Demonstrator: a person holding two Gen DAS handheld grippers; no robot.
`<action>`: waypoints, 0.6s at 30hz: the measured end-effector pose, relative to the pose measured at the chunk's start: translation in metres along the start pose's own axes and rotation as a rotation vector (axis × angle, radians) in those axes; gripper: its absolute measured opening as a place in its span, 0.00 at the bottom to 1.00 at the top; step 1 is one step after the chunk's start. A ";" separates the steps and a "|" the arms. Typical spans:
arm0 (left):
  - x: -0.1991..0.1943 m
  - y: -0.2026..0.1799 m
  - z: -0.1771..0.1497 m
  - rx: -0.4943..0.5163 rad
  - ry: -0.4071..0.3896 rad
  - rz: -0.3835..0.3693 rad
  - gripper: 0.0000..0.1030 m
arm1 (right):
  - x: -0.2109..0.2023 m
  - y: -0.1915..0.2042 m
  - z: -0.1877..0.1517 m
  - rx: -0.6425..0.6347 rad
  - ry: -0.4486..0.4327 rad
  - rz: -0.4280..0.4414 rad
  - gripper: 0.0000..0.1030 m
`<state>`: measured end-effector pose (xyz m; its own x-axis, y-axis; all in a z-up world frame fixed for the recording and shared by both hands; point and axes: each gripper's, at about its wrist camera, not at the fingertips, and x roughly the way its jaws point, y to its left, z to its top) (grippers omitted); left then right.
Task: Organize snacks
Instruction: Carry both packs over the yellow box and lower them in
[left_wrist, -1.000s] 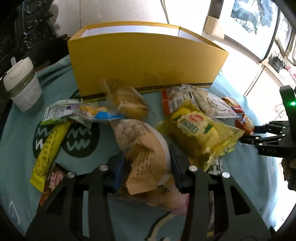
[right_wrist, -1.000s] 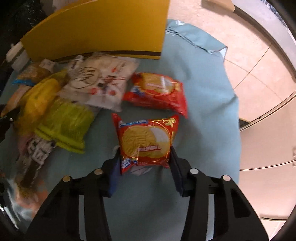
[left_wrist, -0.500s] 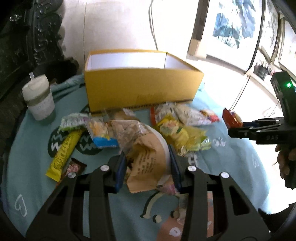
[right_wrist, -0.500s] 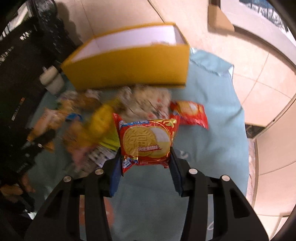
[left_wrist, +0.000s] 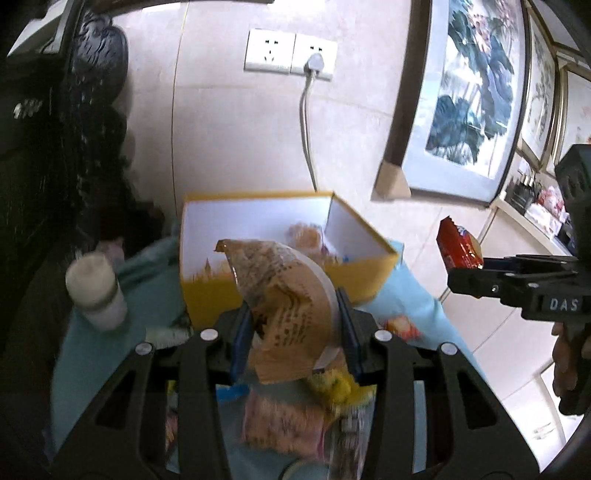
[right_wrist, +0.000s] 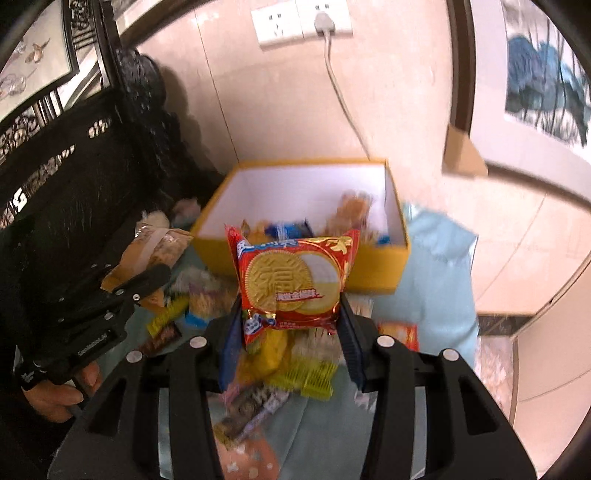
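A pale tiled wall with a white double socket (left_wrist: 290, 55) and framed flower paintings backs a table draped in a light blue cloth (left_wrist: 413, 295), with dark carved furniture on the left.

At the left edge of the cloth stands a white lidded cup with a grey band (left_wrist: 96, 291). Next comes the open yellow cardboard box with a white inside (right_wrist: 369, 273), set at the far side of the table; a few wrapped snacks already lie in it. In front of it a loose heap of mixed snack packets (right_wrist: 288, 369) covers the cloth, blurred in both views.

The left gripper (left_wrist: 295, 325) has its fingers closed on a clear-and-brown paper-look packet of a pale round pastry (left_wrist: 291, 306), crinkled and bulging, held up in the air in front of the box's near wall. To the right, the right gripper (right_wrist: 290, 321) has its fingers clamped on the lower edge of a flat red foil packet printed with a gold round biscuit (right_wrist: 295, 280), upright, its face to the camera, also held clear of the heap and short of the box.

The step in hand looks like the carry: both packets are raised but not yet over the opening. The next move calls for bringing each forward over the near wall of the box, lowering it into a free part of the white floor, then opening the fingers. Much of the heap still waits.
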<state>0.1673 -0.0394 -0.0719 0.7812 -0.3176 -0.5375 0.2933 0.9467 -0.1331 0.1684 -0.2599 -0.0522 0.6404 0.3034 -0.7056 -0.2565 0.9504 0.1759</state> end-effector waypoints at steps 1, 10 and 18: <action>0.001 0.000 0.010 0.000 -0.006 0.000 0.40 | 0.000 -0.001 0.008 -0.004 -0.012 0.000 0.46; 0.007 0.001 0.102 0.026 -0.107 -0.007 0.40 | -0.020 -0.014 0.098 -0.045 -0.128 -0.010 0.46; 0.044 0.005 0.137 0.062 -0.075 0.028 0.41 | -0.001 -0.009 0.146 -0.075 -0.135 -0.015 0.46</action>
<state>0.2781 -0.0563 0.0180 0.8278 -0.2966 -0.4761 0.3027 0.9508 -0.0660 0.2760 -0.2591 0.0470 0.7347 0.3003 -0.6082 -0.2960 0.9487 0.1109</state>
